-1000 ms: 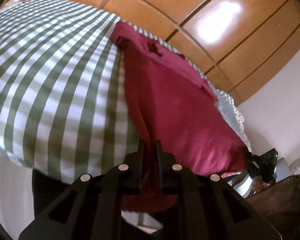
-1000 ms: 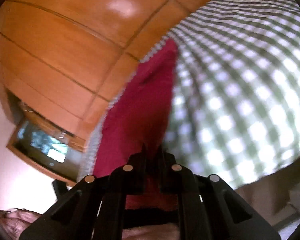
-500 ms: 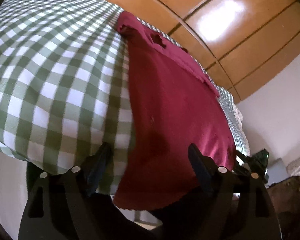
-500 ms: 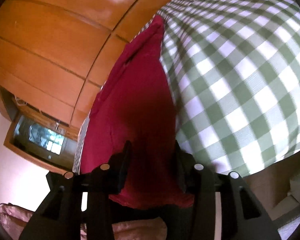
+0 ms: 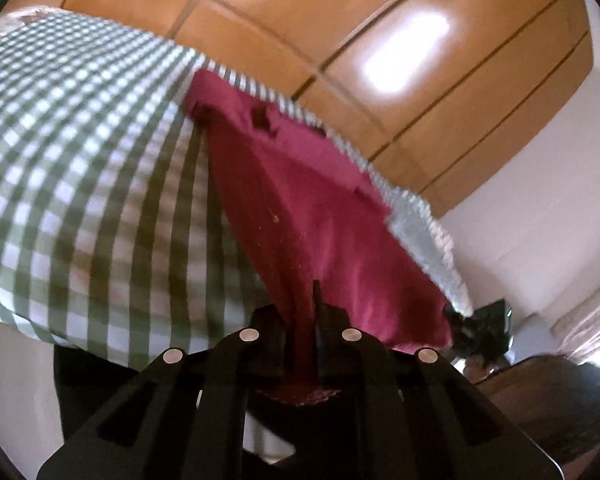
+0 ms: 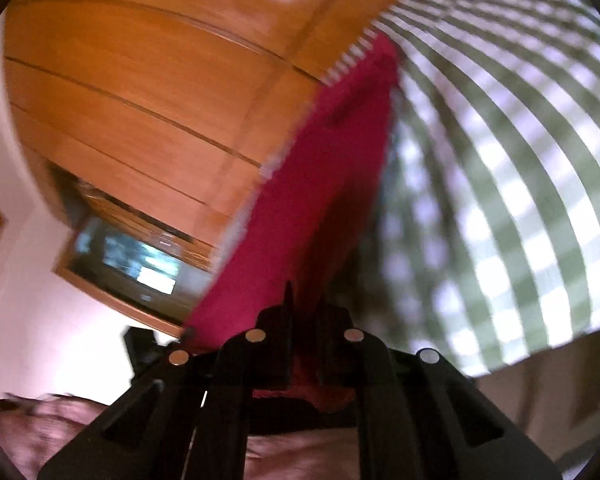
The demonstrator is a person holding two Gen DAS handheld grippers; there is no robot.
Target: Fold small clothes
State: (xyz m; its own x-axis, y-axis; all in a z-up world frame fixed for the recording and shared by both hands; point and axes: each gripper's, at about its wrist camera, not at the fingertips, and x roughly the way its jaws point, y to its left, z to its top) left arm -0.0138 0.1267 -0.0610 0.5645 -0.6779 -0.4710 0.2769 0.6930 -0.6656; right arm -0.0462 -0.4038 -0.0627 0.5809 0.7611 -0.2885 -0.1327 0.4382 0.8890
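- Left wrist view: red garment (image 5: 300, 208) lies on the green-checked bedspread (image 5: 80, 184), its long axis running away from the left gripper (image 5: 305, 316) toward the wooden wardrobe (image 5: 380, 40). The near hem is pinched between the jaws, which are pressed together on the cloth. The other gripper shows dimly at the hem's far corner.
- Right wrist view: garment (image 6: 320, 184) again stretches from the right gripper (image 6: 305, 320) toward the wardrobe (image 6: 148, 80), with the bedspread (image 6: 500, 160) beside it. The jaws are clamped on the hem, so both hands look equally placed to carry that edge toward the wardrobe end.
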